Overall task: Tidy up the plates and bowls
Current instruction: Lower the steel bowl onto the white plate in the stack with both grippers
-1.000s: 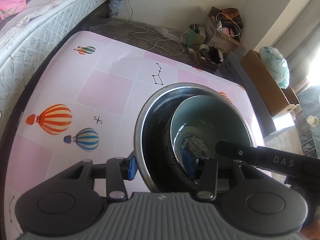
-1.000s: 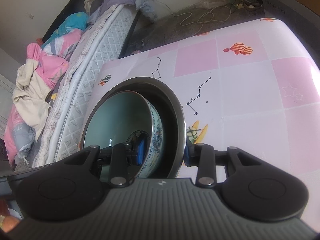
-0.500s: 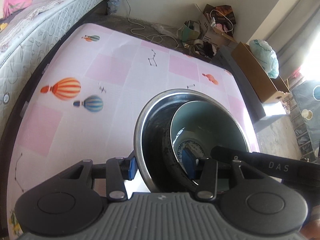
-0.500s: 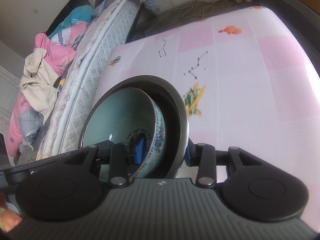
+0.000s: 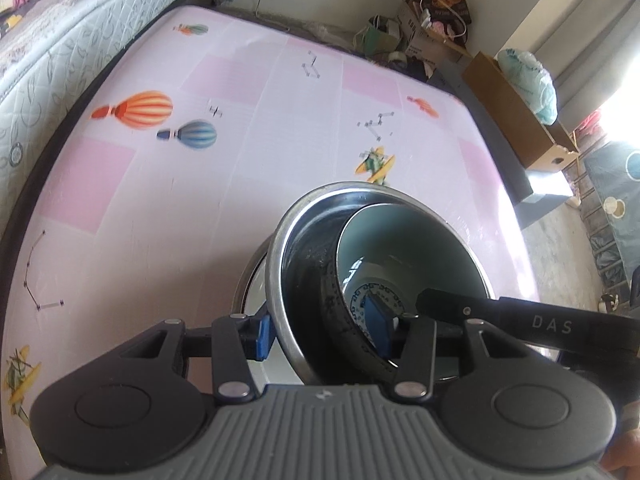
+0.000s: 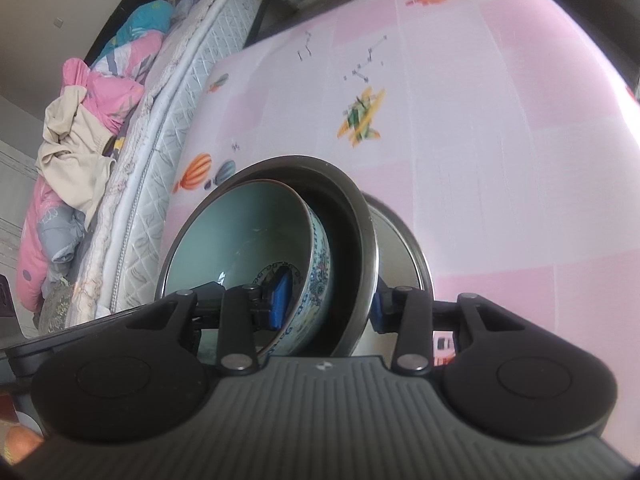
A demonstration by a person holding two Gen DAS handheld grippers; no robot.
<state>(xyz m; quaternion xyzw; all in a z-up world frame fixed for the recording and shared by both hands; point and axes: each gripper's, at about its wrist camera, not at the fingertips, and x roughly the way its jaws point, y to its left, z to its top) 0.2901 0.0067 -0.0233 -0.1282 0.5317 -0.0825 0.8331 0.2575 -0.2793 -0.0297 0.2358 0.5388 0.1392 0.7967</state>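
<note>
Bowls nested: ceramic bowl (image 5: 404, 248) inside steel bowl (image 5: 296, 264), clamped together by left gripper (image 5: 324, 330) and right gripper (image 6: 328, 300) at opposite rims, above a steel plate (image 6: 404, 240).

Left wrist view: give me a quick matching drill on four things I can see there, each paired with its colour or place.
Things:
1. steel bowl
2. ceramic bowl
3. cardboard box
4. mattress

Descriptions:
A. brown, on the floor at the right
B. pale green inside, nested in another bowl
C. quilted, along the table's left edge
D. shiny metal rim, clamped by both grippers

Pairs: 1-D, 2-B, 3-A, 4-C
</note>
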